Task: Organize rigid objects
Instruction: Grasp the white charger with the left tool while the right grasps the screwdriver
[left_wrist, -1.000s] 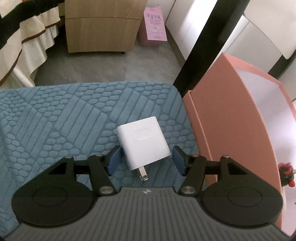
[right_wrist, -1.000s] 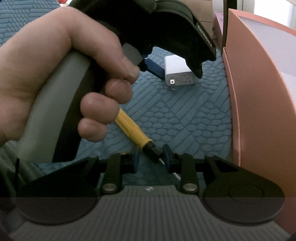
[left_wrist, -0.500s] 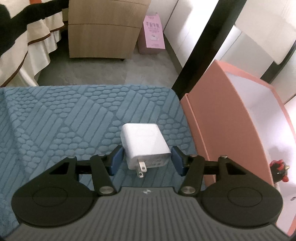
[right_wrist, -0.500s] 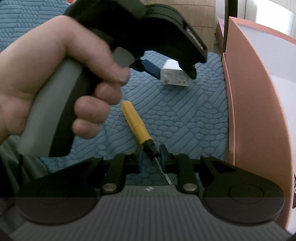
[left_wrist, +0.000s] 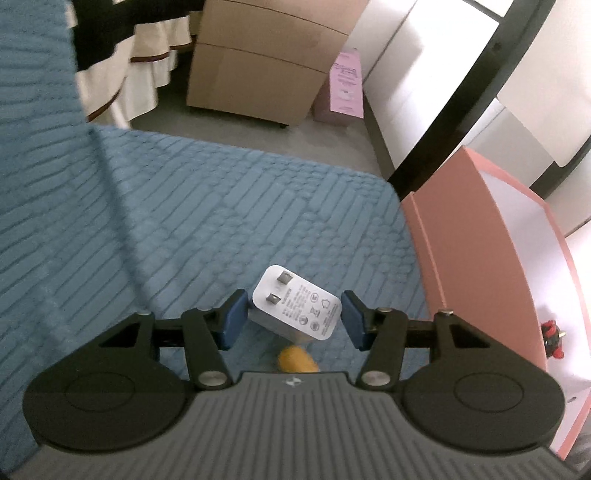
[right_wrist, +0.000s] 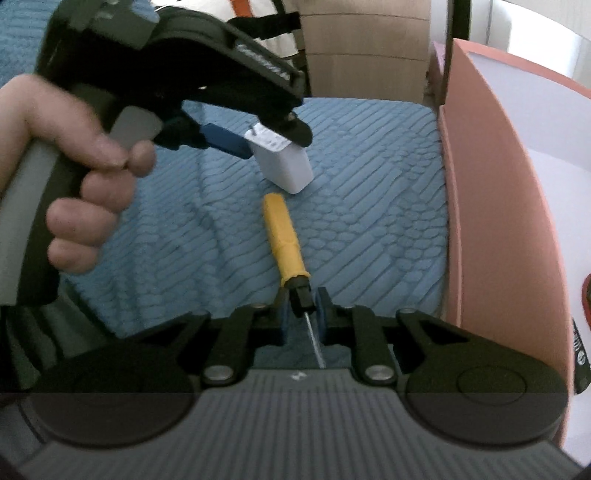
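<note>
in our left hand (right_wrist: 74, 177) the left claw (left_wrist: 291, 319) grasps a white charger (left_wrist: 295, 308), lifted off the blue mat (left_wrist: 184, 221) with its prong face turned up toward the camera. one blue pad (left_wrist: 232, 319) presses its side at 9 o'clock; the pad at 3 o'clock looks a hair off it, though the view there is too poor to be sure. from the right wrist view the charger (right_wrist: 284, 162) hangs tilted above the mat (right_wrist: 369, 240).

our right claw (right_wrist: 301, 314) is clenched on the dark neck of a yellow screwdriver (right_wrist: 282, 236); its handle points toward 12 o'clock, just below the charger, and its thin metal shaft runs back toward 6 o'clock. the pink box (right_wrist: 491, 203) stands along the mat's edge at 3 o'clock.
</note>
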